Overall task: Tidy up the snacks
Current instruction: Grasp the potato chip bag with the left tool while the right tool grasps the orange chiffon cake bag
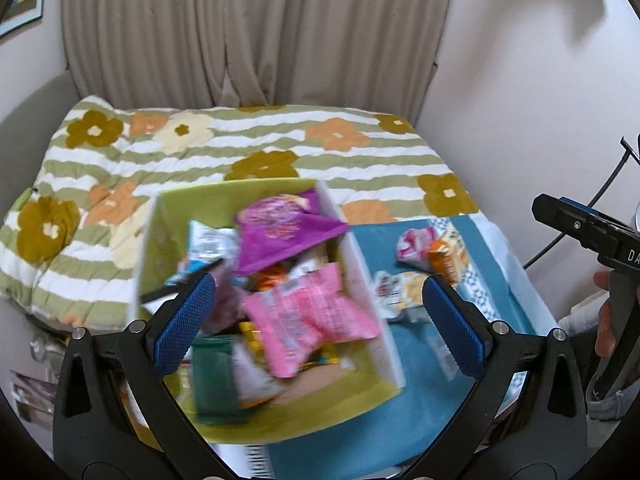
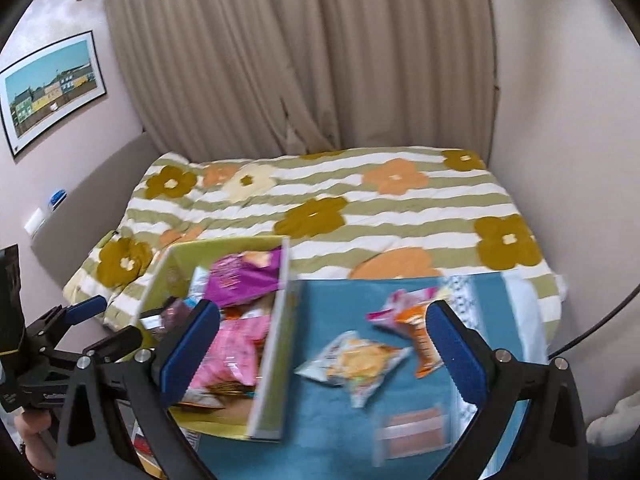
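Note:
A green box (image 1: 176, 208) (image 2: 180, 256) stands on a teal cloth (image 1: 424, 396) (image 2: 328, 420), holding several snack packs: a purple bag (image 1: 280, 232) (image 2: 240, 276), a pink bag (image 1: 308, 316) (image 2: 232, 344) and a dark green pack (image 1: 216, 380). To its right on the cloth lie a white-and-yellow chip bag (image 1: 400, 288) (image 2: 356, 360), an orange pack (image 1: 444, 260) (image 2: 420, 336) and a pink-white pack (image 1: 412, 244) (image 2: 400, 304). My left gripper (image 1: 316, 324) hovers open above the box. My right gripper (image 2: 320, 344) is open above the loose packs.
A bed with a striped floral quilt (image 1: 248, 152) (image 2: 340, 200) lies behind the box, beige curtains (image 1: 256, 28) beyond it. A framed picture (image 2: 52, 88) hangs on the left wall. A dark cable (image 1: 600, 192) runs at the right. A hand (image 1: 604, 320) holds the right gripper's handle.

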{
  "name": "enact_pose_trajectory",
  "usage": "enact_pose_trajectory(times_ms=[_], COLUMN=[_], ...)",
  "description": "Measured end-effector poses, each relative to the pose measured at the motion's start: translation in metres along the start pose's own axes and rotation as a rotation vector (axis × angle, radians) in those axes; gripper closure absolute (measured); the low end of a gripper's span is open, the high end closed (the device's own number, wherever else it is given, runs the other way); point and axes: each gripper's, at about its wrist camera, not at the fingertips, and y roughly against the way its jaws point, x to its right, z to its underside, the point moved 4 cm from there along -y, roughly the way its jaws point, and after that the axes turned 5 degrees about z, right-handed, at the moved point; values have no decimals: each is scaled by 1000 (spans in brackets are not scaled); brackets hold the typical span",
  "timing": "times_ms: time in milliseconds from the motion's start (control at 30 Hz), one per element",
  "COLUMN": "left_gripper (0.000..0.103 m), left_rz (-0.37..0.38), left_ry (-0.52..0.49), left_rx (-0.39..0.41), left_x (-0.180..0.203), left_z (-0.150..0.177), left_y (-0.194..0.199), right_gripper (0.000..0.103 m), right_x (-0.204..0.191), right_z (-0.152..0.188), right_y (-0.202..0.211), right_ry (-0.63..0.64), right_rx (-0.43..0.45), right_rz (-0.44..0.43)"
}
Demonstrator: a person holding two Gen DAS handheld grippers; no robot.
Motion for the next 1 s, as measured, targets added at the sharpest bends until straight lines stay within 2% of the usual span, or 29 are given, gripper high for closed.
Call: enact_pose_trajectory(times_ms=[333,500,633,800,900,1000], left_gripper=[0,0,0,0,0,0], left_rz=[12,-7,-62,-159,-213,-262], left_ry=[-31,-39,-67,-97,-100,-145], left_rx=[-39,-109,-150,-174,-184,-194], left_x=[104,142,161,165,163,166], left_z=[12,26,40,55,62,67], left_y=[-58,-100,-134,-172,-196,-216], right_gripper=[0,0,0,0,0,0], right_x=[105,146,165,177,177,174], right_z=[6,12,19,32,43,52], right_y=[-8,-25,-43,-76,-99,-122], right_ry=[-31,-28,2,25,44,75], right_rx=[-34,-71,-99,-144,-177,-210], right_rz=[-10,-31,-50,-101,-135,-152])
